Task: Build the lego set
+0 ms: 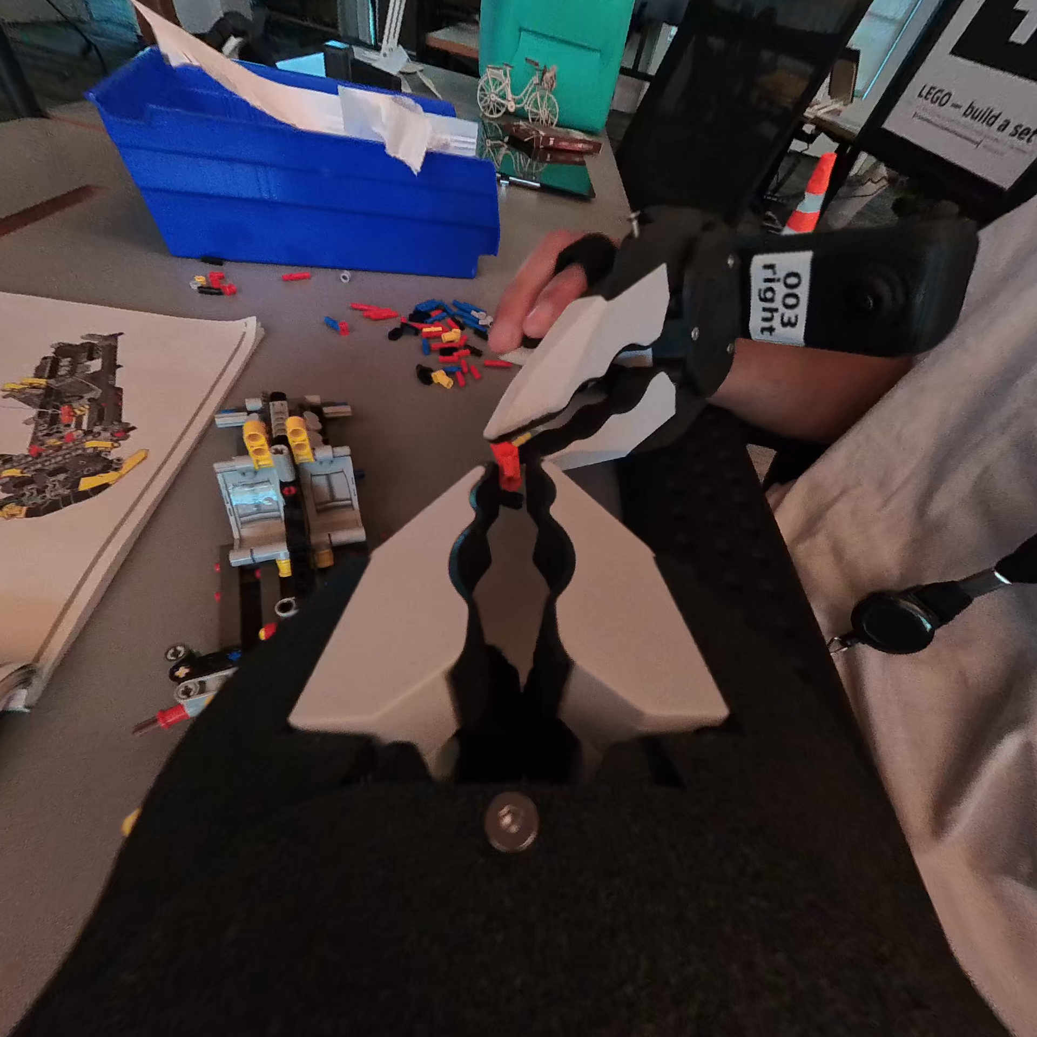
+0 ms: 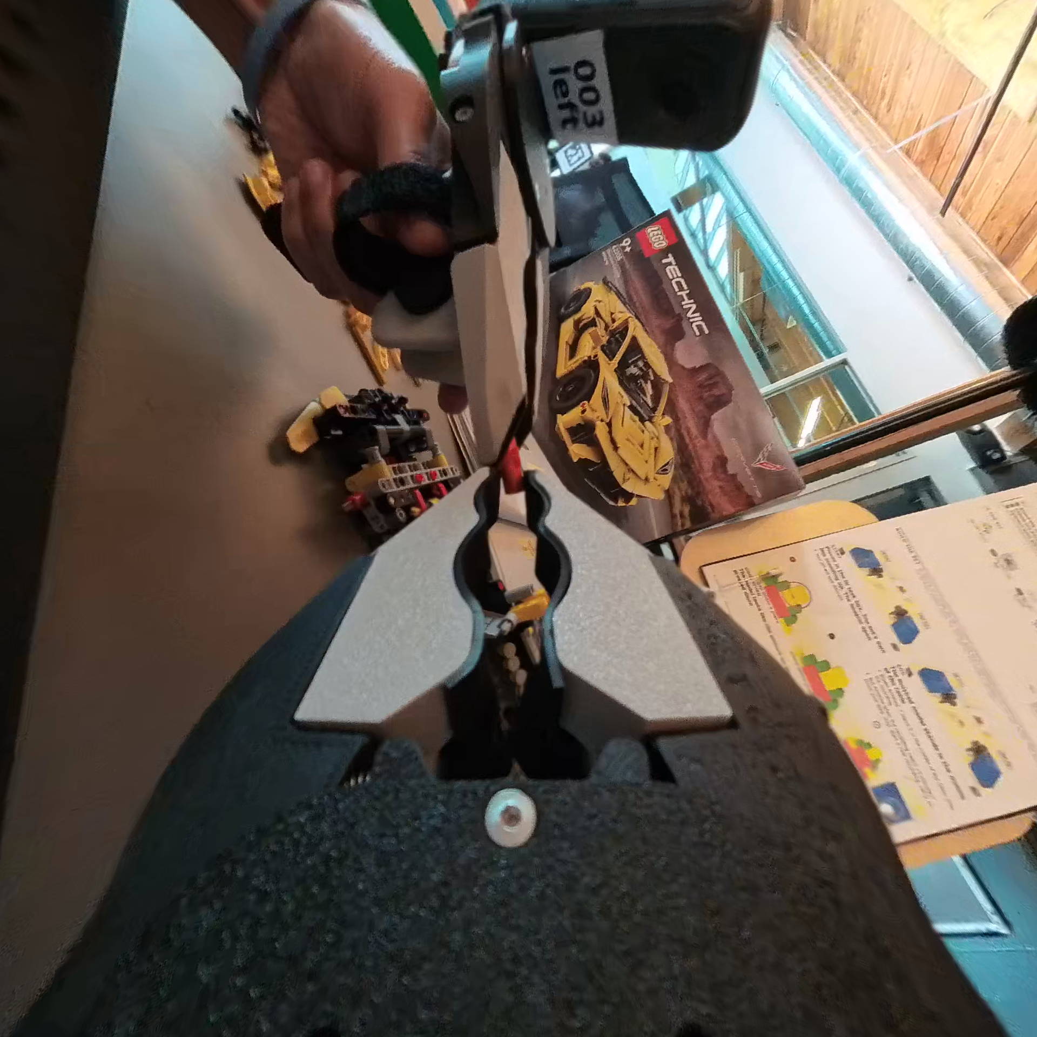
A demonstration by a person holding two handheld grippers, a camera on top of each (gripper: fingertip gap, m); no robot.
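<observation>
A small red piece (image 1: 508, 464) is being pinched in the air, above the table (image 1: 393, 437) and to the right of the half-built grey and yellow model (image 1: 289, 477). It is being squeezed at the tips of the left gripper (image 1: 512, 477). The right gripper (image 1: 513, 440) is being closed on a tiny yellow and black part (image 1: 523, 439), touching the red piece. The two bits are probably being joined. Next, a straight, gentle push is likely needed.

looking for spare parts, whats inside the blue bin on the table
White paper sheets and a crumpled clear bag stick out of the blue bin. Its wall hides anything lower down.
</observation>
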